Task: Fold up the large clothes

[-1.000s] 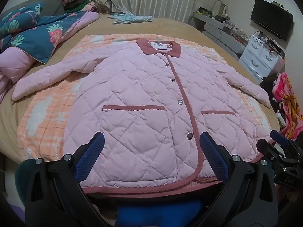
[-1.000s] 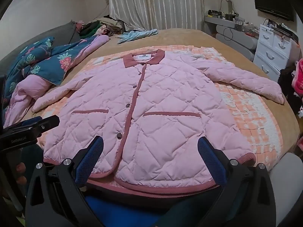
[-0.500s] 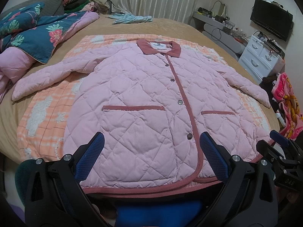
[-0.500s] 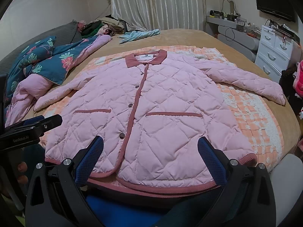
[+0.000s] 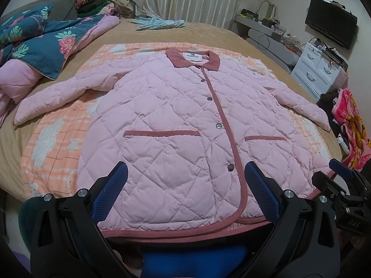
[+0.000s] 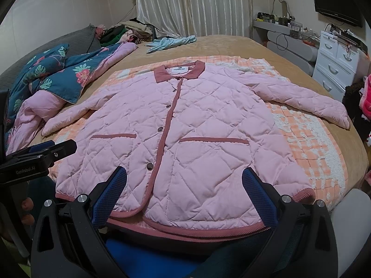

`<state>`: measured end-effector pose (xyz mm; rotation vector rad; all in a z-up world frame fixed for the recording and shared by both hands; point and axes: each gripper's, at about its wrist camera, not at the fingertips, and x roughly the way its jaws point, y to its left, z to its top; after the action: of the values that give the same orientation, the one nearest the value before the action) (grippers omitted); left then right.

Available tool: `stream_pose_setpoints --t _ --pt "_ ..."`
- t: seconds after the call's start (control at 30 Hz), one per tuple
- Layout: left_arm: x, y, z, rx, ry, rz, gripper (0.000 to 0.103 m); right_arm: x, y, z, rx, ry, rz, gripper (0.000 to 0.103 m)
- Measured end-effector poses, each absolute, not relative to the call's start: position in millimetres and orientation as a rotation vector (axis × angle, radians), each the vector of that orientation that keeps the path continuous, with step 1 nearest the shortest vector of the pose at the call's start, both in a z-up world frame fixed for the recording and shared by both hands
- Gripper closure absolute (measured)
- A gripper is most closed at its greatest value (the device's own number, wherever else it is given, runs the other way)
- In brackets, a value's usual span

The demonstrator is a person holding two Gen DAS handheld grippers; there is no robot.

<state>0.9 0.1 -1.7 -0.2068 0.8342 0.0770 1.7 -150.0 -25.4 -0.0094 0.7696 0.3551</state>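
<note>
Hovering wide open above jacket hem: left gripper (image 5: 185, 192), right gripper (image 6: 184, 192), neither gripping anything. Pink quilted jacket (image 5: 176, 125) flat, front up, buttoned, sleeves spread outward, on orange checked blanket (image 5: 53, 143) over tan bed (image 6: 231, 44). Floral quilt (image 5: 46, 44) bunched beyond jacket's sleeve.

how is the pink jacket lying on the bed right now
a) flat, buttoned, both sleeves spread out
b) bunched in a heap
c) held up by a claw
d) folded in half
a: the jacket lies flat on the checked blanket, front closed along the buttons, one sleeve out to each side, both claws open and off it.
</note>
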Motion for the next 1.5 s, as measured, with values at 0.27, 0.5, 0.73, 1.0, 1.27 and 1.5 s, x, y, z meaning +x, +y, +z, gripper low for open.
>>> stream_pose_setpoints --t 0.27,0.5,0.73,1.0,1.27,1.5 --pt "-1.6 -7.4 4.7 -0.204 0.832 0.078 0.009 2.0 -150.3 -25.5 -0.009 0.770 0.357 0.004" --pt "-1.6 -7.3 4.8 -0.205 0.832 0.076 0.009 2.3 -149.2 -25.2 -0.008 0.770 0.360 0.004" --pt "-1.7 -8.7 5.3 -0.204 0.831 0.077 0.009 3.0 -148.9 -25.2 -0.008 0.771 0.360 0.004" --pt "4.3 -13.0 12.9 -0.200 0.831 0.082 0.009 4.2 -147.6 -24.8 -0.012 0.772 0.362 0.004" --pt "34.1 -4.7 22.9 -0.194 0.821 0.084 0.009 23.2 -144.0 -10.5 -0.027 0.762 0.353 0.004" --pt "54.8 5.7 31.6 -0.202 0.811 0.087 0.009 48.8 -138.1 5.5 -0.047 0.746 0.340 0.004"
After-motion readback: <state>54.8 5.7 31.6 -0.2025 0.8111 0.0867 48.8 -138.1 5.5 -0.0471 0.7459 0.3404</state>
